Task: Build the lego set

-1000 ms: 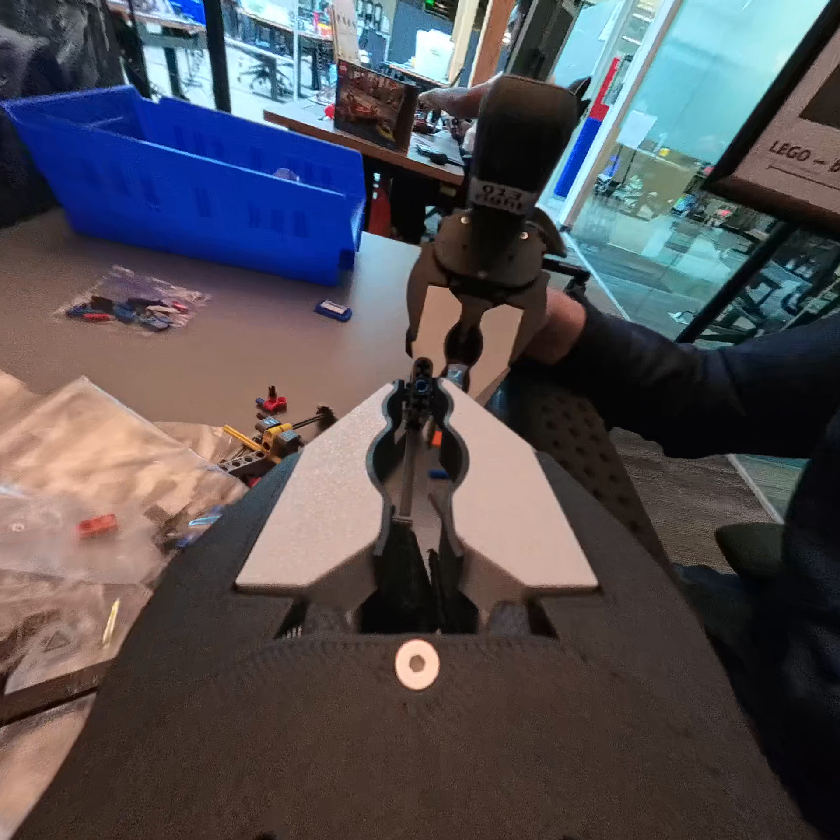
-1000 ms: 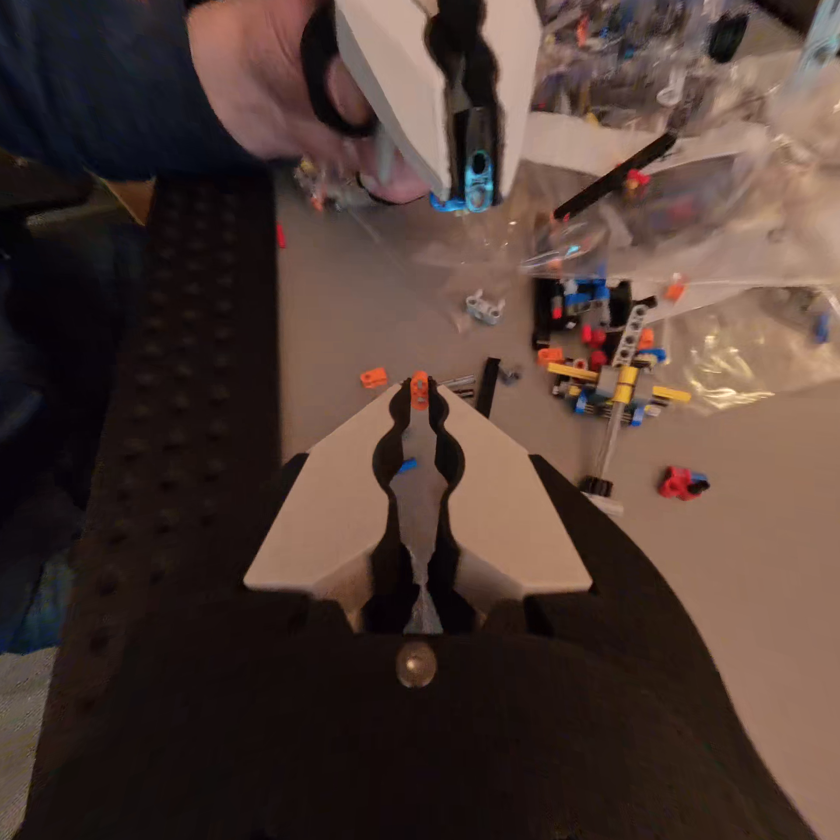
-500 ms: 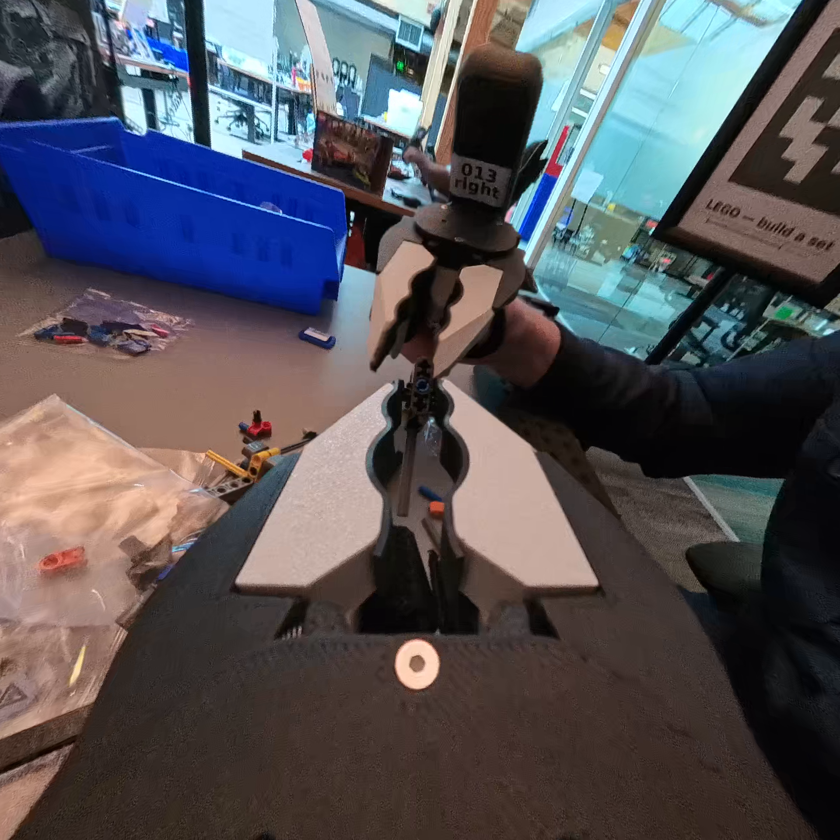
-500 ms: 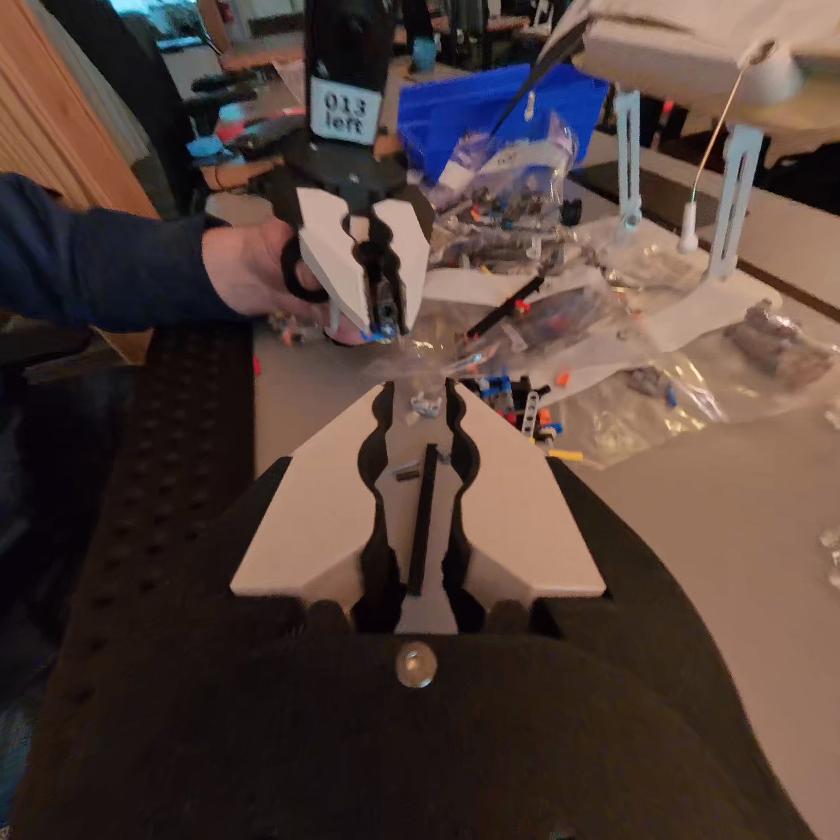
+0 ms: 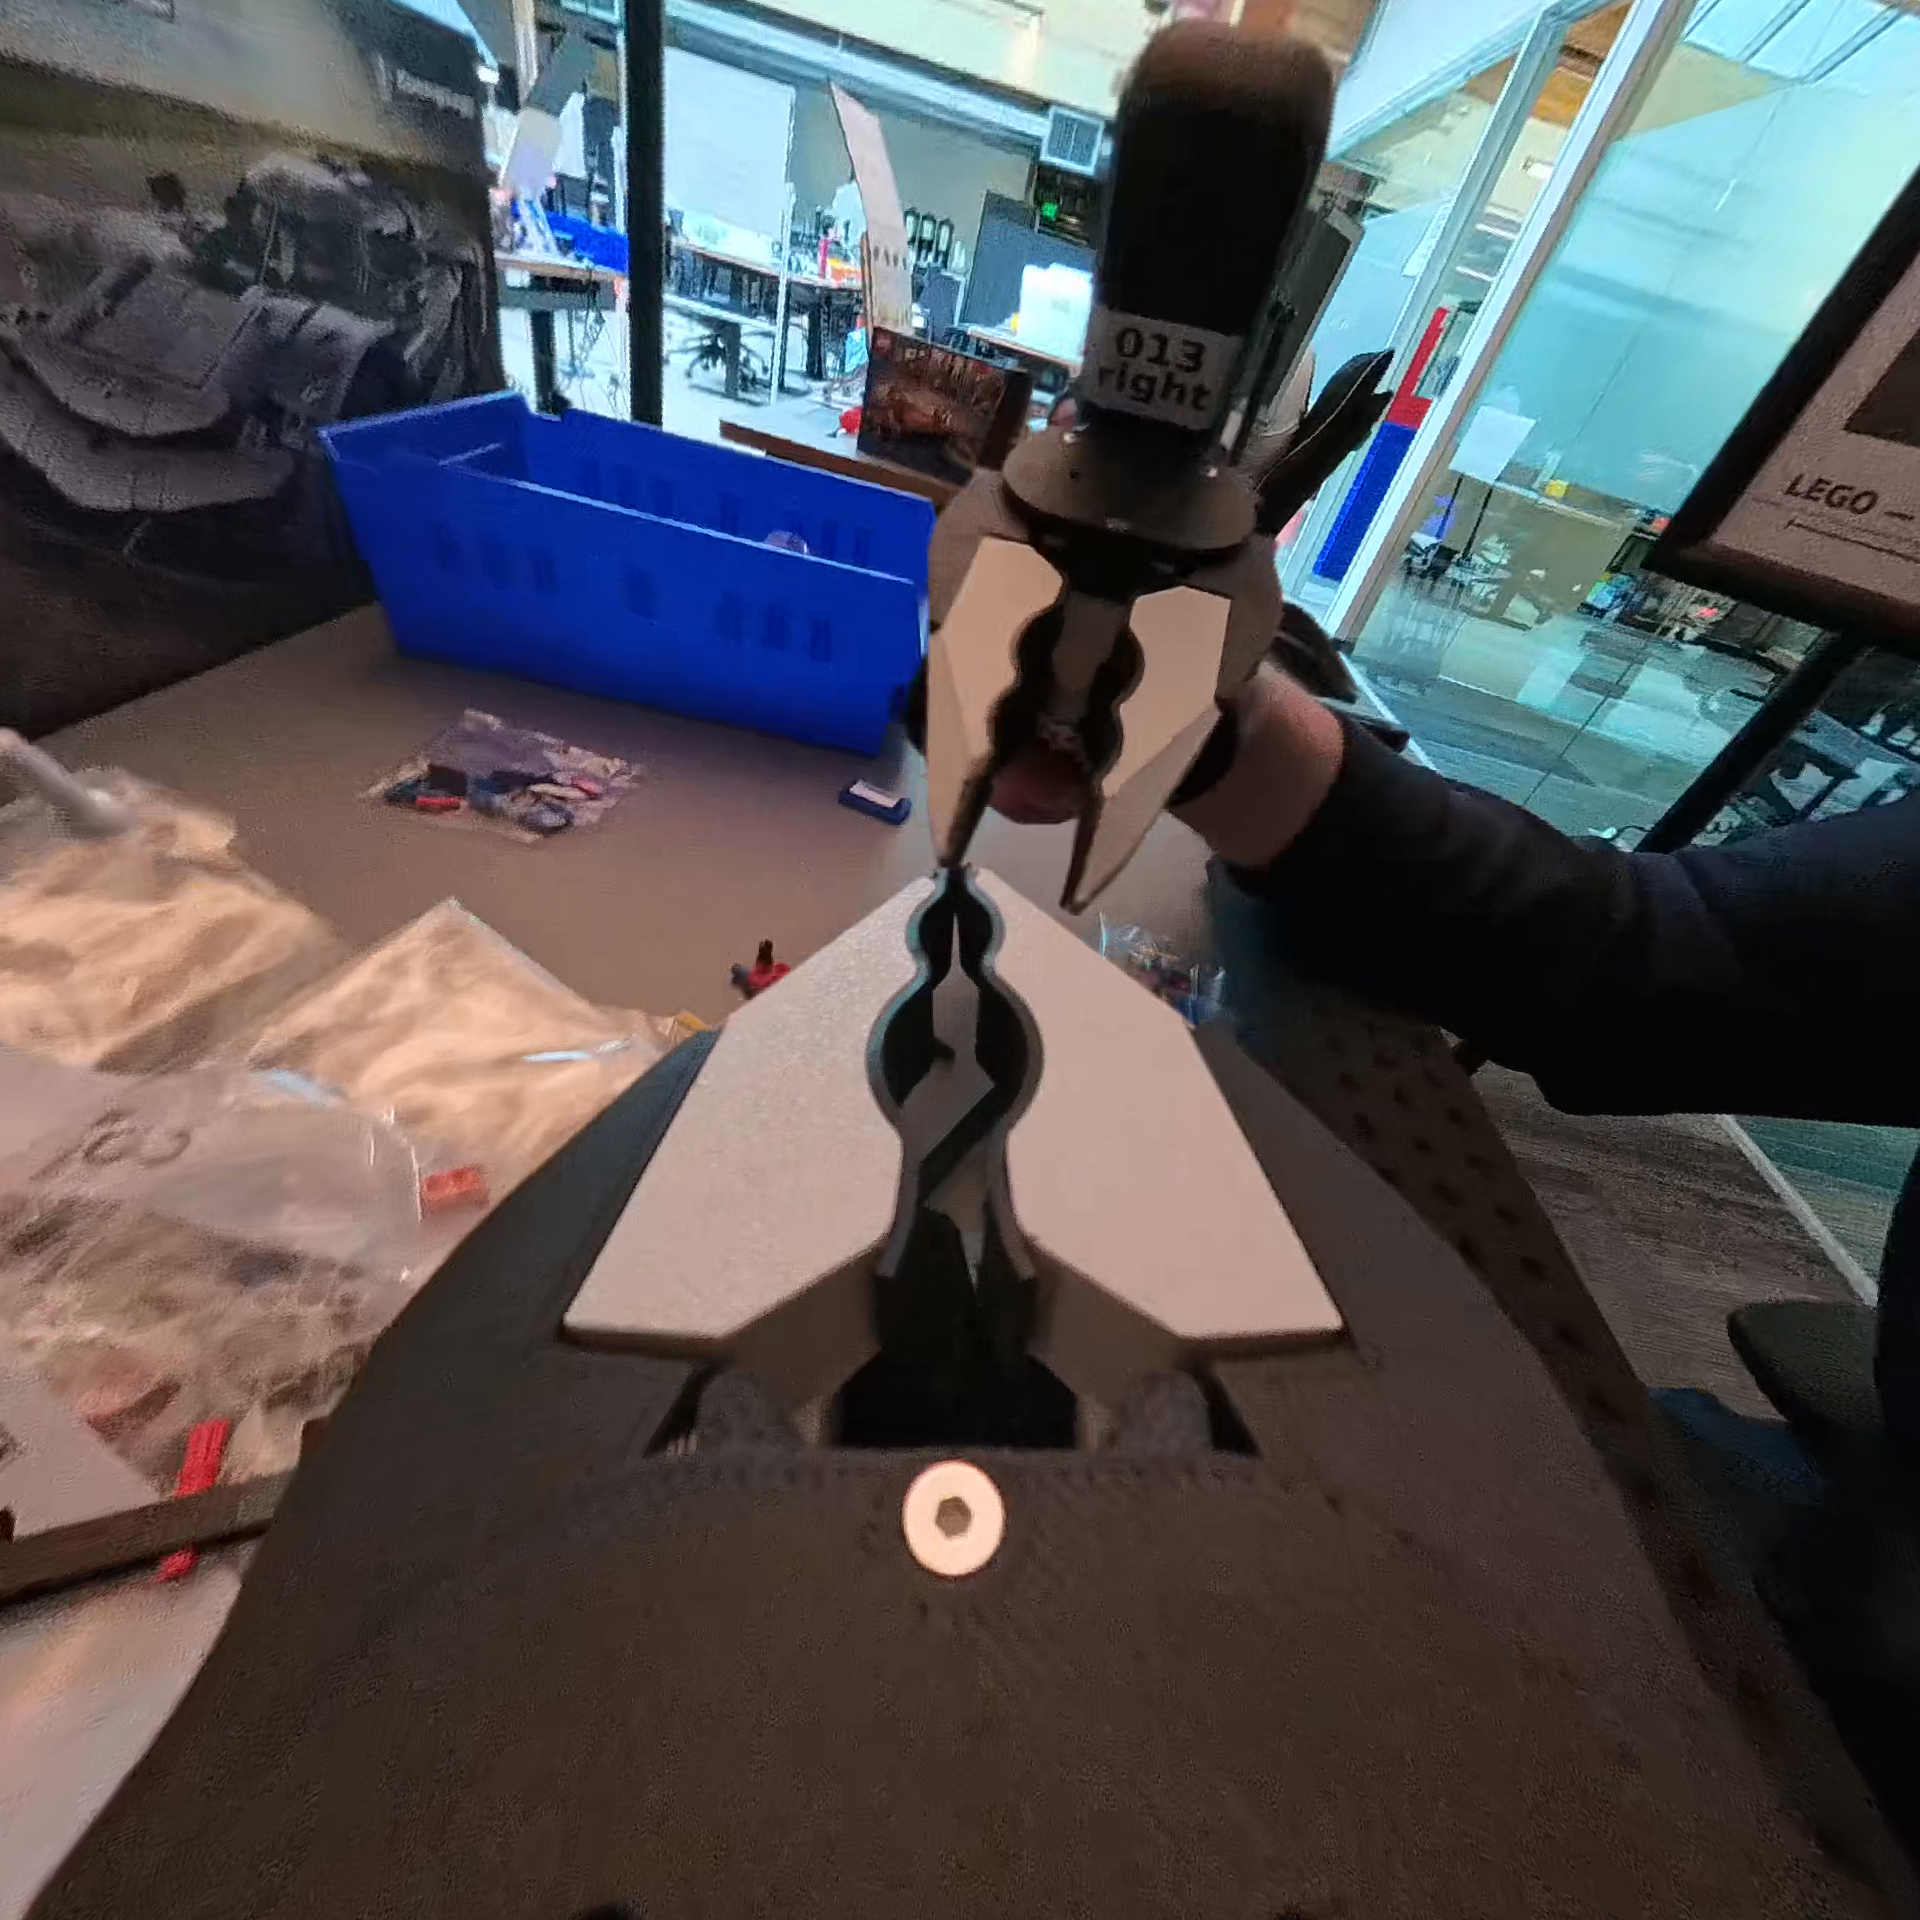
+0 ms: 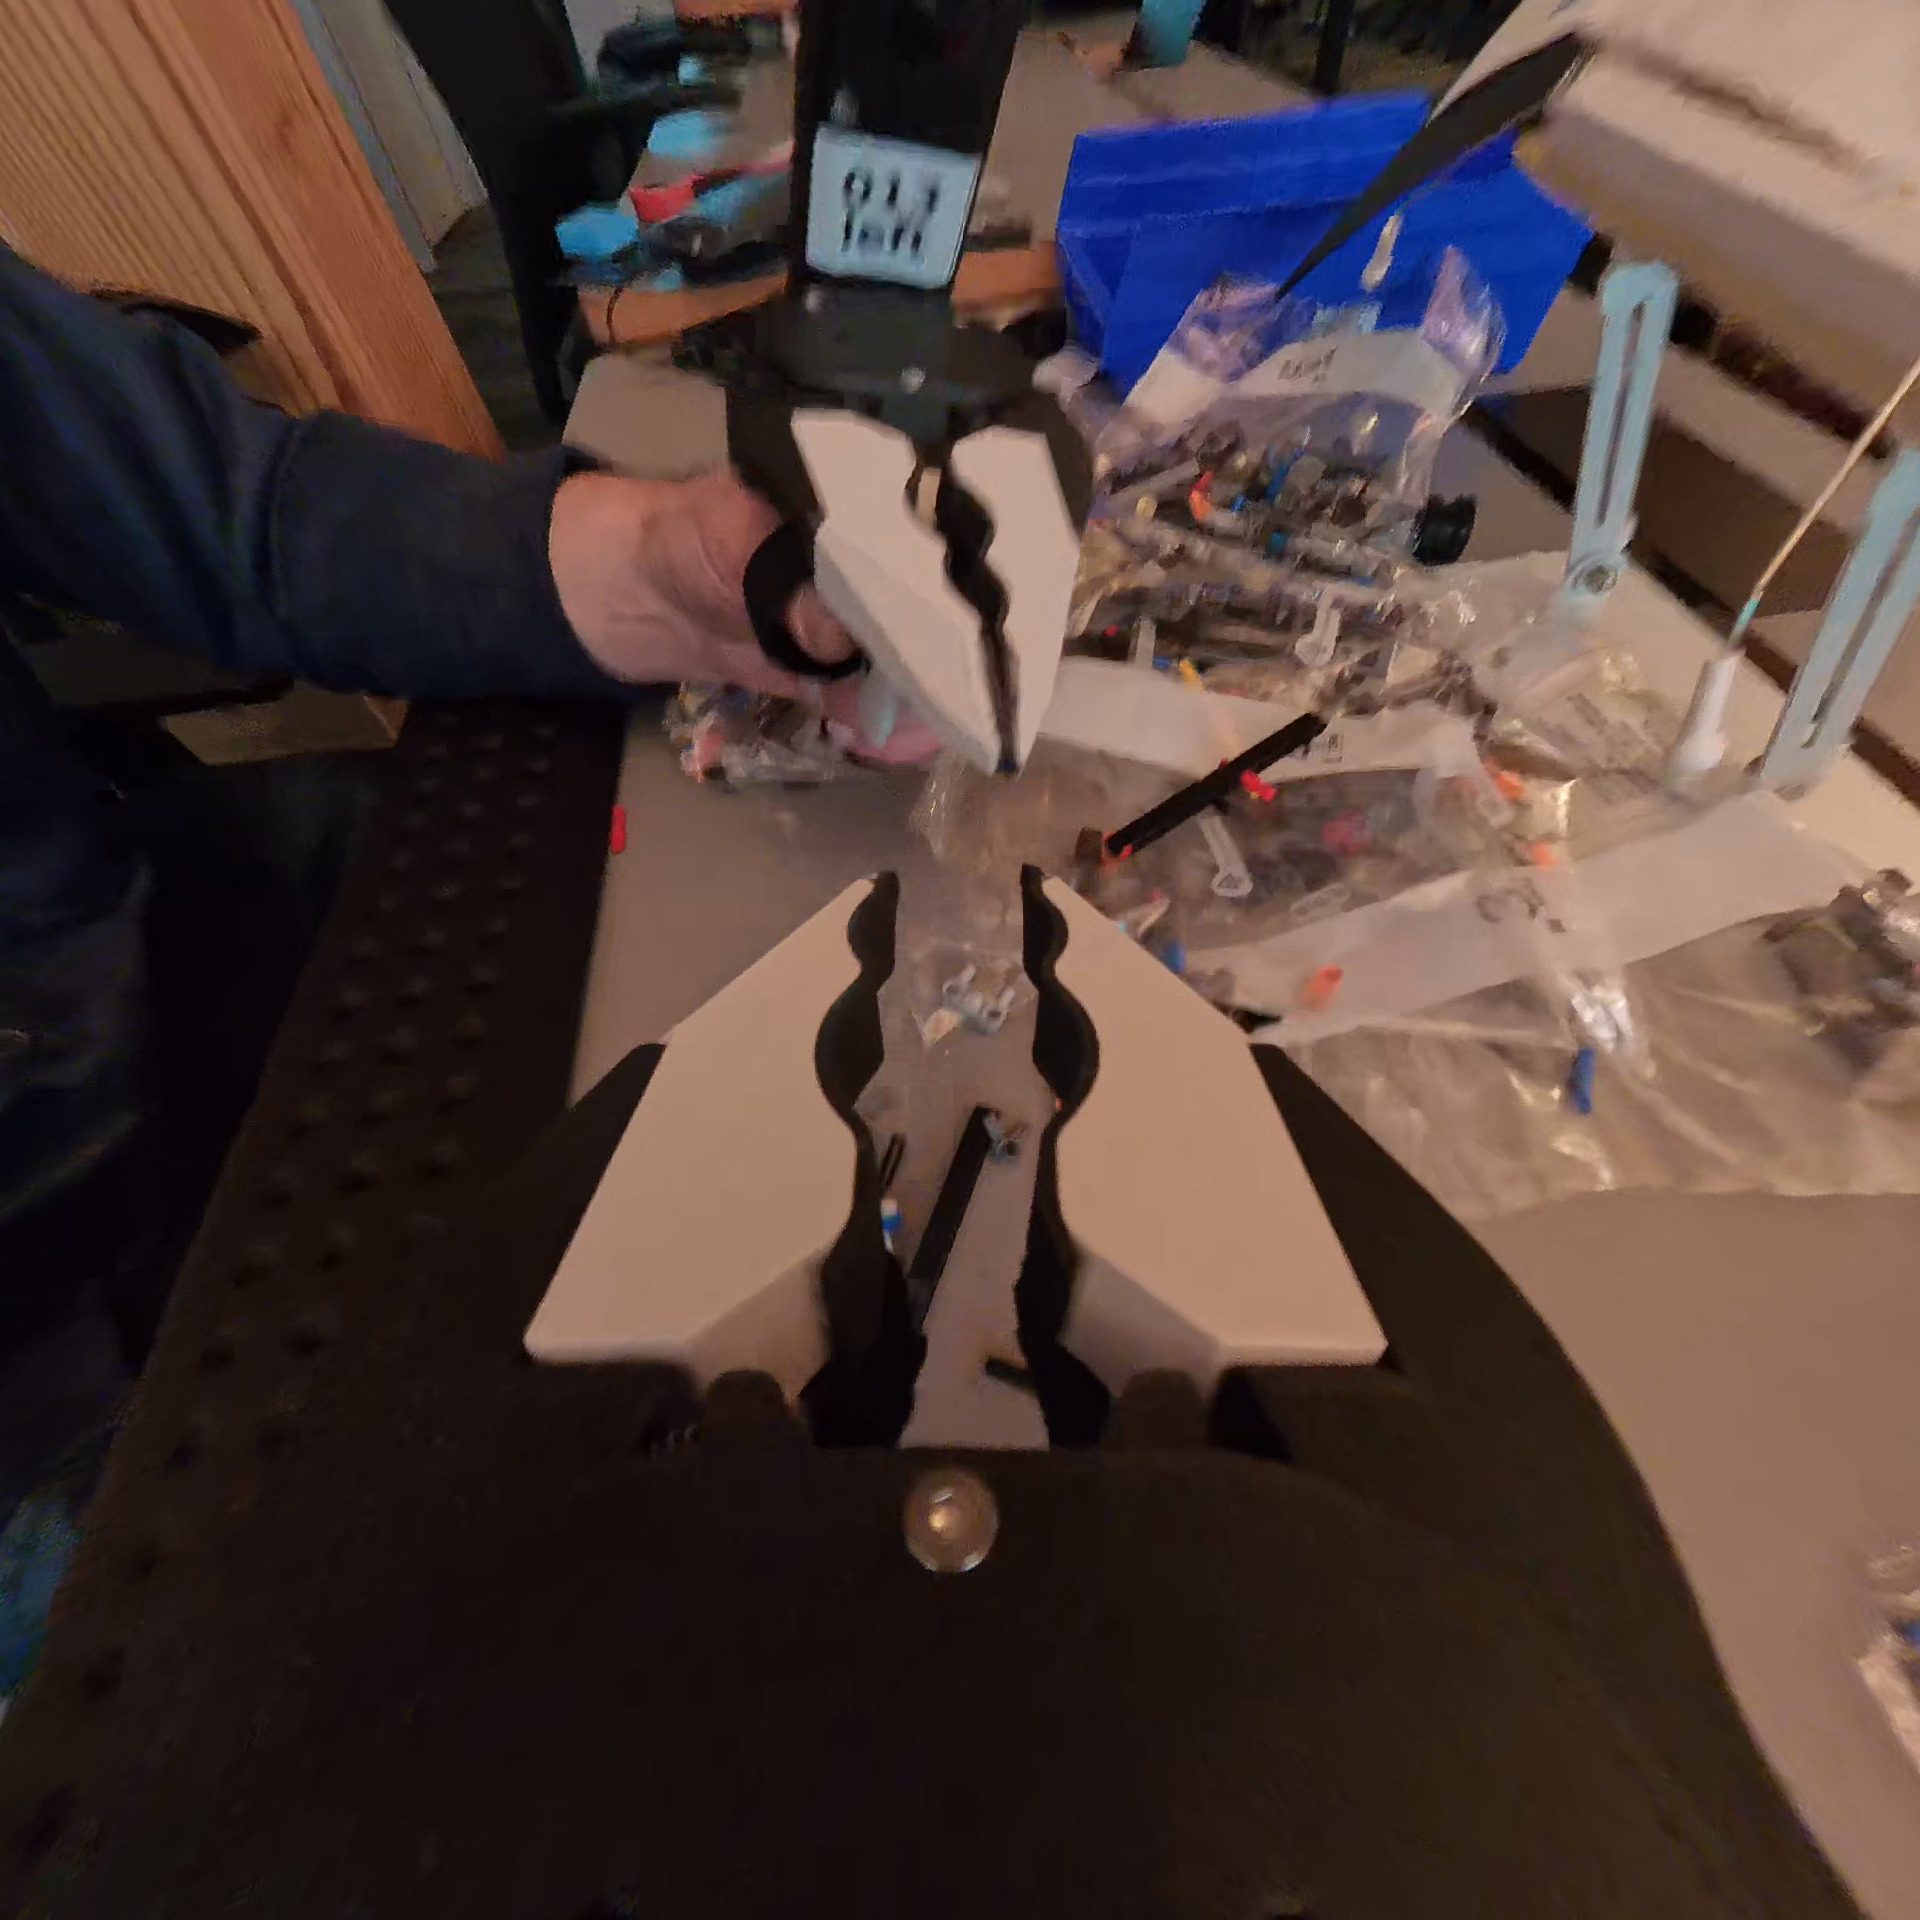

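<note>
My left gripper (image 5: pixel 953 885) is shut on a small black piece with a blue pin, whose blue end shows at its tip in the right wrist view (image 6: pixel 1003 766). The left gripper (image 6: pixel 1000 750) hangs there above a clear bag of small grey parts (image 6: pixel 961 997). My right gripper (image 6: pixel 956 883) is open and empty. In the left wrist view the right gripper (image 5: pixel 1016 873) points down, one of its fingertips (image 5: pixel 951 847) right at the left gripper's tip. A black beam (image 6: pixel 951 1205) lies on the table between the right gripper's fingers.
A blue bin (image 5: pixel 644 582) stands at the back of the grey table (image 5: pixel 623 883). Bags of parts (image 6: pixel 1299 520) and loose bricks lie around, with a white stand (image 6: pixel 1621 468) at the right. A black dotted mat (image 6: pixel 416 987) borders the table. Hands hold both grippers. My two grippers' fingertips are within a few centimetres of each other.
The right gripper let go of an orange piece and opened wide. Both grippers tipped up from the table and now face each other tip to tip. The left stays shut.
</note>
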### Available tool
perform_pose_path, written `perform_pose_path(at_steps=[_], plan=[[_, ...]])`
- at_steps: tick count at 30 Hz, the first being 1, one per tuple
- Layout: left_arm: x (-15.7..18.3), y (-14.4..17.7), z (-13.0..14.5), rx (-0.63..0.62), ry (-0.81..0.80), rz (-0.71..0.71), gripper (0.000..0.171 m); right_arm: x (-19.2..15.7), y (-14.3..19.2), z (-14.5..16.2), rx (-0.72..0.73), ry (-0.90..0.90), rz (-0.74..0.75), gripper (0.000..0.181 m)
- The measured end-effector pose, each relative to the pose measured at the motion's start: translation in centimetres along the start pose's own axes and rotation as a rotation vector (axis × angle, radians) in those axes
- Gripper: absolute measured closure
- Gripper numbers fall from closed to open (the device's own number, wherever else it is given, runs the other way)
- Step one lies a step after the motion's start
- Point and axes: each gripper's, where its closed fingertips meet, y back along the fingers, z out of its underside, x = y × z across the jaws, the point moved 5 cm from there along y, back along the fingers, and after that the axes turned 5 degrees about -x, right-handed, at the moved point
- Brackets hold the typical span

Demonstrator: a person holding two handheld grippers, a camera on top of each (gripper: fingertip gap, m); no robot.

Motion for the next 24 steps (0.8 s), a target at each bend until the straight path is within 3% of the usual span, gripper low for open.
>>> perform_pose_path(at_steps=[3, 9, 15, 19, 24], plan=[[-0.2, 0.1, 0.8, -0.098, 0.01, 0.001, 0.162, 0.1, 0.3, 2.2, -0.134, 0.029, 0.03, 0.162], [0.4, -0.6, 2.6, -0.283, -0.113, -0.033, 0.153, -1.9, 0.6, 6.1, -0.335, 0.029, -0.115, 0.154], [1.5, -2.4, 5.2, -0.451, -0.131, 0.037, 0.149, -3.1, -2.8, 9.1, -0.582, 0.055, -0.17, 0.153], [1.9, -2.8, 6.1, -0.501, -0.16, 0.053, 0.148, -3.7, -3.8, 9.2, -0.593, 0.058, -0.21, 0.158], [2.2, -2.9, 6.6, -0.541, -0.181, 0.068, 0.141, -3.1, -3.0, 7.3, -0.483, 0.135, -0.122, 0.165]])
